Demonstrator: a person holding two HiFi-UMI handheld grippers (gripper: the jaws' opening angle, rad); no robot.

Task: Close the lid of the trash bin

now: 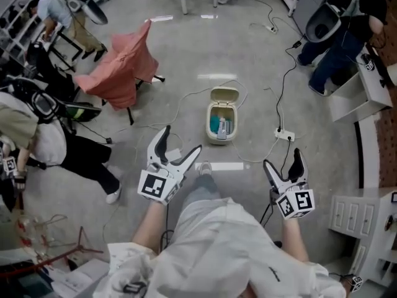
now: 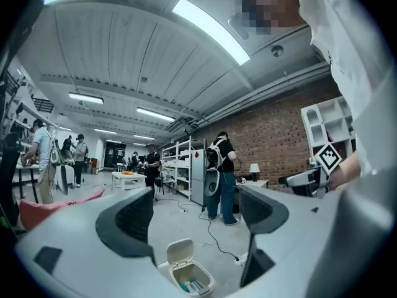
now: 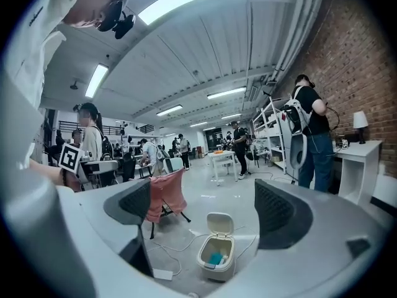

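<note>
A small cream trash bin stands on the grey floor ahead of me, its lid tipped up and back, blue and white items showing inside. The same trash bin sits low between the left jaws, and the trash bin shows between the right jaws with its lid upright. My left gripper is open, held above the floor to the bin's near left. My right gripper is open too, near right of the bin. Neither touches anything.
A chair draped in pink cloth stands to the far left. White cables and a power strip lie on the floor right of the bin. People stand around the edges; a white cabinet is at my right.
</note>
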